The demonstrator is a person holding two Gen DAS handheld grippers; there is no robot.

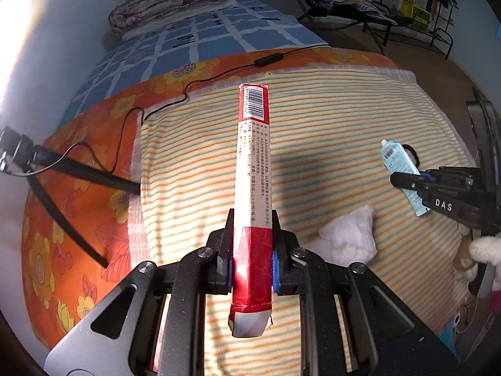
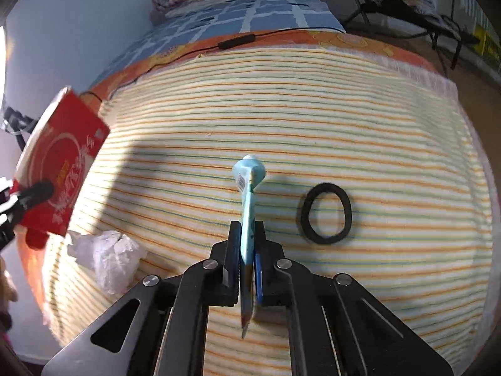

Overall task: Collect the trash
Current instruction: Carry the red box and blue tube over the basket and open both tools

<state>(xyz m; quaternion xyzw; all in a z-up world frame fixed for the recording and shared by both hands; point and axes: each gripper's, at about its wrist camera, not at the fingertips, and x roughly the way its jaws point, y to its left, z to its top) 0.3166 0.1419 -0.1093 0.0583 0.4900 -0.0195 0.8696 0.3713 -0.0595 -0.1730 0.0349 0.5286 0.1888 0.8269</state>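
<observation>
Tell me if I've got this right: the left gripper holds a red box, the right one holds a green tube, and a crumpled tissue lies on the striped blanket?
Nearly. The tube in the right gripper is light blue, not green, as the right wrist view shows. The rest stands.

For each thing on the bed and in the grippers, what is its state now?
Red box: held in left gripper, lifted.
Blue tube: squeezed flat, held in right gripper, lifted.
Tissue: crumpled, lying on blanket.
Black ring: flat on blanket, untouched.
</observation>
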